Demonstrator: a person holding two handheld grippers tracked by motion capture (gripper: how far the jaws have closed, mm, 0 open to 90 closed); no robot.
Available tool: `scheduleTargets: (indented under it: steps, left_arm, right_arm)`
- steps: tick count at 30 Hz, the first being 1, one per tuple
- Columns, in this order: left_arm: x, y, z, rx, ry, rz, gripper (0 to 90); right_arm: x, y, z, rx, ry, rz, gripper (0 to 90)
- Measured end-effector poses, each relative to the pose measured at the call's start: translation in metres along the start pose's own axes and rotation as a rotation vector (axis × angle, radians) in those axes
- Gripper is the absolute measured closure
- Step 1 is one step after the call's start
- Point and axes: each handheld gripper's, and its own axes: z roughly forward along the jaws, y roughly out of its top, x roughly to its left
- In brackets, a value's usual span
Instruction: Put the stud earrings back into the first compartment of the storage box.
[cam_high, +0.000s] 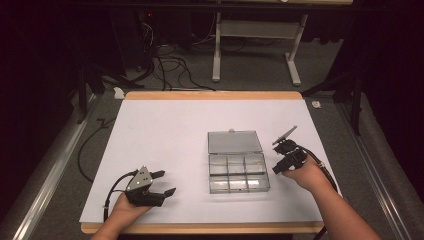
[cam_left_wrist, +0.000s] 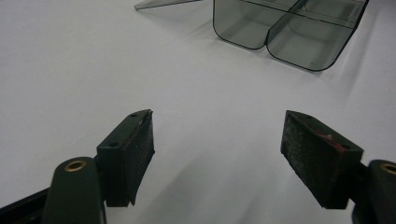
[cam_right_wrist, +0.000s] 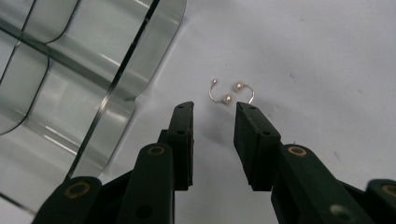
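A clear plastic compartment box (cam_high: 238, 172) lies open on the white table cover, its lid (cam_high: 235, 142) flat behind it. My right gripper (cam_high: 279, 157) hovers just off the box's right side. In the right gripper view its jaws (cam_right_wrist: 215, 109) stand a little apart with nothing between them. Just beyond the tips lie small gold wire earrings with pearl beads (cam_right_wrist: 231, 93), and the box wall (cam_right_wrist: 70, 70) is to the left. My left gripper (cam_high: 165, 182) rests open near the front left of the table, pointing toward the box (cam_left_wrist: 280, 32); its jaws (cam_left_wrist: 217, 135) are empty.
The white cover (cam_high: 165, 130) ends at a wooden table edge (cam_high: 200, 228) in front. Cables trail from each gripper. Beyond the table are a grey floor, loose cords and a white stand (cam_high: 216, 50).
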Motion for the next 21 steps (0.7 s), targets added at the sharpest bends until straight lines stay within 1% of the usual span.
scheduleTargets:
  steps: [2,3,5,6,13,14,15,16,17,18,19,20,21]
  left_arm:
    - [0.0,0.0,0.0,0.003,0.001,0.004,26.1]
    - [-0.001,0.0,0.0,0.004,0.002,0.007,26.2]
    - [-0.001,0.0,0.0,0.004,0.002,0.008,26.2]
    - [-0.001,0.0,0.0,0.004,0.002,0.007,26.2]
    - [-0.001,0.0,0.0,0.004,0.001,0.006,26.2]
    - [-0.001,0.0,0.0,0.004,0.001,0.006,26.2]
    - [-0.001,0.0,0.0,0.004,0.001,0.006,26.2]
    - [-0.001,0.0,0.0,0.004,0.001,0.006,26.2]
    - [-0.001,0.0,0.0,0.005,0.001,0.006,26.2]
    - [-0.001,0.0,0.0,0.005,0.001,0.006,26.2]
    - [-0.001,0.0,0.0,0.005,0.001,0.006,26.2]
    - [-0.001,0.0,0.0,0.005,0.002,0.006,26.3]
    - [-0.001,0.0,0.0,0.005,0.002,0.006,26.3]
  right_arm:
    - [0.0,0.004,0.002,0.006,0.003,-0.003,69.5]
    - [0.001,0.006,0.002,0.016,-0.003,0.007,69.5]
    - [0.0,0.009,0.005,0.018,-0.004,-0.005,69.4]
    - [0.0,0.011,0.007,0.025,-0.007,-0.001,69.3]
    - [-0.001,0.015,0.015,0.044,-0.002,0.001,69.0]
    - [0.0,0.016,0.015,0.054,-0.002,0.013,69.2]
    - [0.0,0.016,0.015,0.054,-0.002,0.013,69.2]
    - [0.0,0.016,0.017,0.049,-0.009,-0.008,69.8]
    - [0.0,0.017,0.016,0.055,-0.009,-0.008,70.7]
    - [-0.001,0.017,0.016,0.057,-0.019,-0.016,74.0]
    - [-0.001,0.017,0.016,0.057,-0.019,-0.016,74.0]
    - [-0.002,0.017,0.016,0.055,-0.021,-0.016,77.2]
    - [-0.002,0.017,0.016,0.055,-0.021,-0.016,77.2]
